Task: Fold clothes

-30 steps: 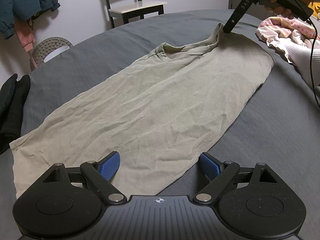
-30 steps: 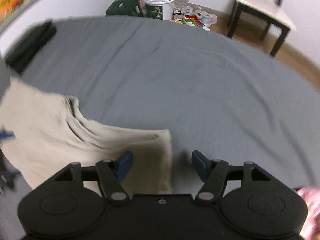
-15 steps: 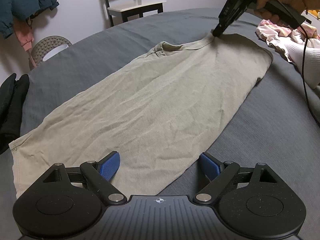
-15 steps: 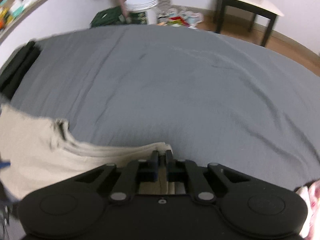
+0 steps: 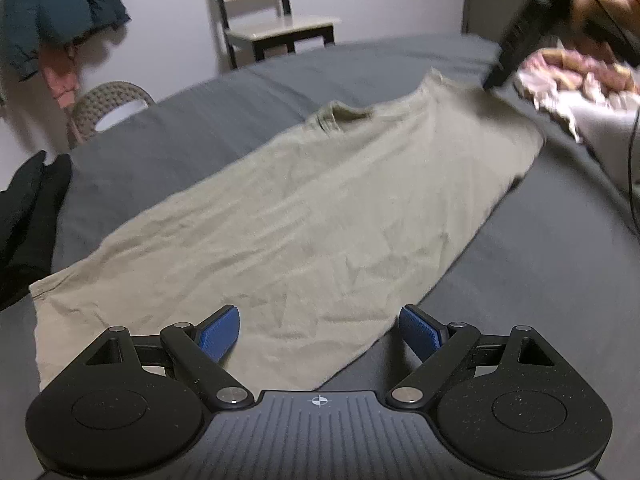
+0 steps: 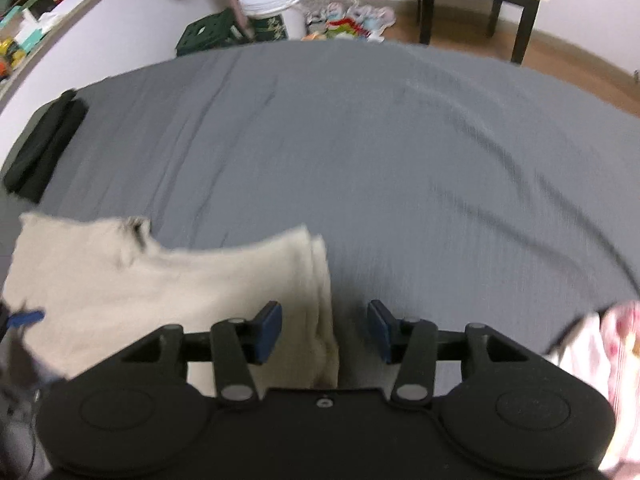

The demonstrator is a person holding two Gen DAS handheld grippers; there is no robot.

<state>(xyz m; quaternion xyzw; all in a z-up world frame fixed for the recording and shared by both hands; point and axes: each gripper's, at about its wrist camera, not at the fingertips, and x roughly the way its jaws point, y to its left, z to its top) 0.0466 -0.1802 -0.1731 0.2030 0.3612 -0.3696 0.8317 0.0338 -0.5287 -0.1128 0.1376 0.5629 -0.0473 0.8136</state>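
Blurred right claw (image 6: pixel 325 328) gaping, beige shirt (image 5: pixel 320 208) edge smeared

big bed with a dark grey sheet (image 6: pixel 360 160) | black wooden chair with a pale seat (image 5: pixel 276 26) | plain white wall (image 5: pixel 168 20) | brown wood floor (image 6: pixel 580 64)
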